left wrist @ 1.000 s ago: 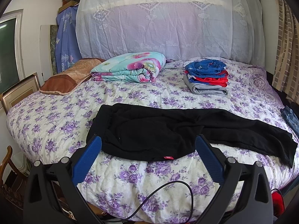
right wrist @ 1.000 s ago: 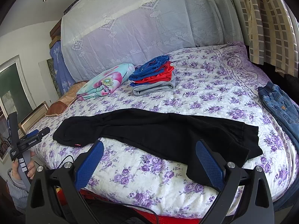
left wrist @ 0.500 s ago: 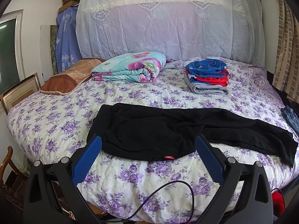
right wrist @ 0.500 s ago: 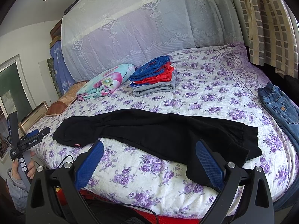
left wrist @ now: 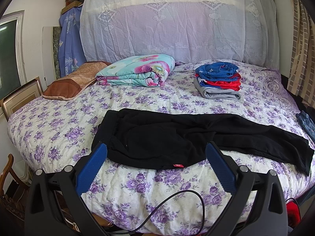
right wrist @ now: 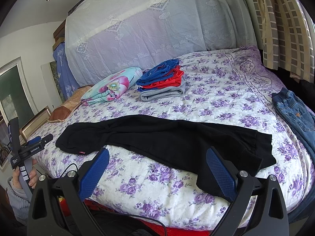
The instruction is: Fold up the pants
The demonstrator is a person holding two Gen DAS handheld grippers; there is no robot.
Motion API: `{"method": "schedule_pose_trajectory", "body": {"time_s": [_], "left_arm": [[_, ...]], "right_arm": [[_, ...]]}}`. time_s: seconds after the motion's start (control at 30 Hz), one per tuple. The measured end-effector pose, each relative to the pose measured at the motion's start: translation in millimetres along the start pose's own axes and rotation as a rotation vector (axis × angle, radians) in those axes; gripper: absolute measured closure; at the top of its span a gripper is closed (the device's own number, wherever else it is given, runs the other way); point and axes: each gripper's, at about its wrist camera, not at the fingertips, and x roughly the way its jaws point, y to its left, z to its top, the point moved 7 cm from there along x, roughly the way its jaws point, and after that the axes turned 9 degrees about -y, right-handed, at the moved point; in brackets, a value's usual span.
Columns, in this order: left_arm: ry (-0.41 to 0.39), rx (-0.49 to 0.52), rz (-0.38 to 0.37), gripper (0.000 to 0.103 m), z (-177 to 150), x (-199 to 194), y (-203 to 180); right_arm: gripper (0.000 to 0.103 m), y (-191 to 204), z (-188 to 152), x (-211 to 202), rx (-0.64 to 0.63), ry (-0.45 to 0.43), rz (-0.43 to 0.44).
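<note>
Black pants (left wrist: 177,135) lie spread lengthwise across the front of the bed, waist at the left, leg ends at the right; they also show in the right wrist view (right wrist: 167,137). A small red tag (left wrist: 177,165) sits on the near edge. My left gripper (left wrist: 155,151) is open and empty, held in front of the waist end, apart from the cloth. My right gripper (right wrist: 156,155) is open and empty, held in front of the leg end, whose hem hangs over the bed edge by the right finger (right wrist: 220,171).
The bed has a purple-flowered quilt (left wrist: 59,125). At the back lie a folded floral blanket (left wrist: 137,70), a stack of folded blue, red and grey clothes (left wrist: 218,80) and a brown pillow (left wrist: 72,82). Blue jeans (right wrist: 293,114) lie at the right edge. A cable (left wrist: 177,202) hangs below.
Both grippers stay open and nearly still. The view has barely shifted; the pants have not moved.
</note>
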Motion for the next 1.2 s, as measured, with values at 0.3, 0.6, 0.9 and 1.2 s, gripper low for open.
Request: {"method": "schedule_pose_trajectory", "body": {"time_s": [0.3, 0.6, 0.9, 1.2], "left_arm": [[0.001, 0.001, 0.000, 0.005, -0.6, 0.3, -0.3], [-0.010, 0.016, 0.022, 0.005, -3.3, 0.2, 2.4], [-0.008, 0.016, 0.023, 0.005, -3.8, 0.1, 1.7], [0.002, 0.021, 0.024, 0.005, -7.1, 2.1, 0.0]], "right_arm": [[0.004, 0.3, 0.8, -0.3, -0.002, -0.001, 0.000], [0.004, 0.9, 0.1, -0.5, -0.002, -0.001, 0.000], [0.004, 3.9, 0.8, 1.0, -0.003, 0.007, 0.006], [0.004, 4.7, -2.0, 3.1, -0.004, 0.013, 0.010]]}}
